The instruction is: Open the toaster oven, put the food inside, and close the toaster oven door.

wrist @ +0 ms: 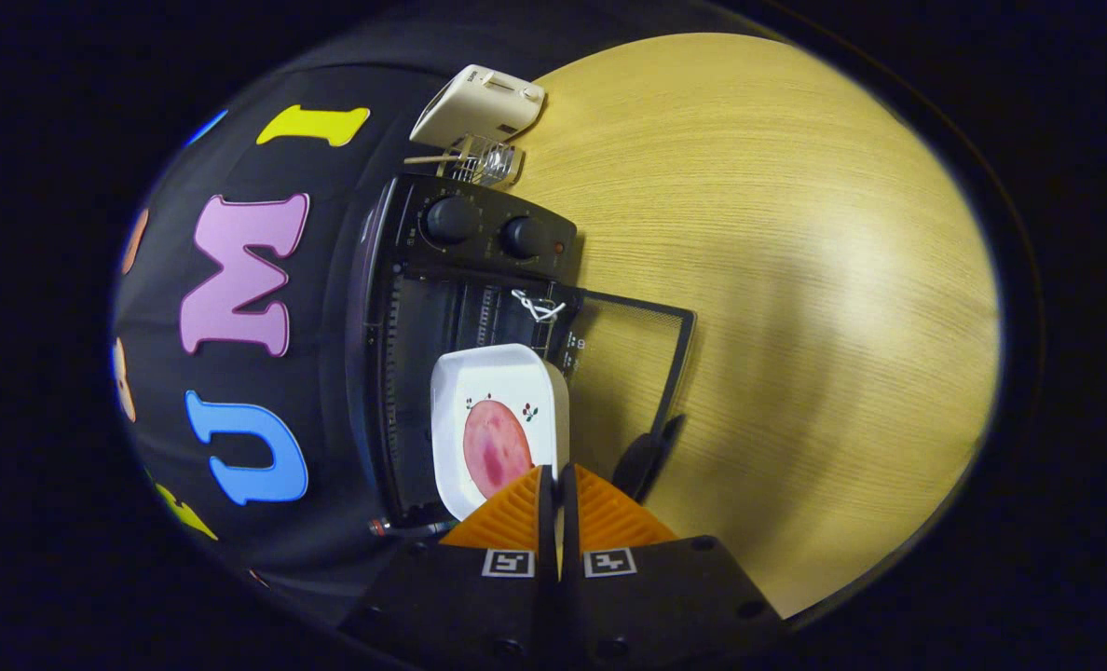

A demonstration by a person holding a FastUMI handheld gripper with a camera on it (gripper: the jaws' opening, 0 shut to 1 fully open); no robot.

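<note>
A: Where does the food sit right now?

B: On the white, rounded-square ceramic dish (500,424) at lower centre of the frame — a round pink slice of meat (495,449) lies on it. The dish's near rim is pinched by the gripper (557,485); the fingers are nearly together with the thin rim between them, so I judge them clamped on the dish.

A: And the oven?

B: The black toaster oven (479,280) fills the centre-left, its two round knobs (486,228) toward the top. Its glass door (628,354) is swung fully open, lying flat over the pale wooden table (796,280) to the right of the cavity. The dish extends ahead of the fingers, its far end over the dark cavity mouth — whether it already rests on the rack I cannot tell.

A: So which way does the next move run?

B: Straight along the fingers, toward the cavity, in my judgement; the door handle (649,457) sits just right of the fingers, for closing afterwards.

A: Anything else?

B: A small cream-coloured appliance (479,104) with a wire rack beyond the oven, upper centre.
</note>
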